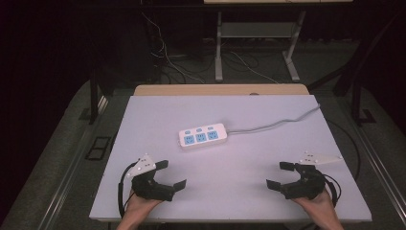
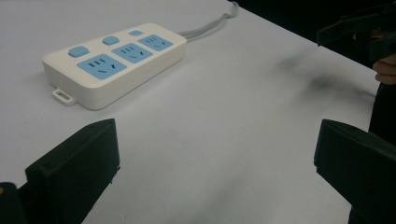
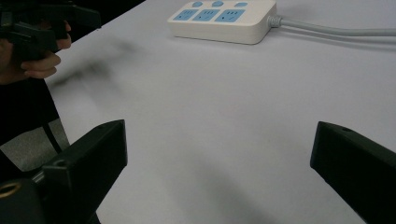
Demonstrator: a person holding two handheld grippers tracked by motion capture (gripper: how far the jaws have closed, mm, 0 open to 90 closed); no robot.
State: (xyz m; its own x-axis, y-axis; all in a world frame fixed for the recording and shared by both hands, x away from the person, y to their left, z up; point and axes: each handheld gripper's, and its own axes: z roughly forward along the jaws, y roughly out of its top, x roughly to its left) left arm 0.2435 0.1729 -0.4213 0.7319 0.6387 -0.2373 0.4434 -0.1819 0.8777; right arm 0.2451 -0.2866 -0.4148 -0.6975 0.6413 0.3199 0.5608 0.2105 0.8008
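**Both grippers open, strip untouched**

White bench (image 1: pixel 143 120) against a dark room. Power strip (image 1: pixel 203 135) lies near the bench centre, its cable (image 1: pixel 277 123) running to the far right edge. Left gripper (image 1: pixel 173 174) and right gripper (image 1: pixel 274 174) sit at the near edge, well apart, jaws wide, holding nothing.

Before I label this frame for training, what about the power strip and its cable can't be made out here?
- Power strip switch positions: too small in the high view.
- Cable far end: drops over the table edge in the high view, cut off by the frame edge in the right gripper view.
- Any plug: not visible.
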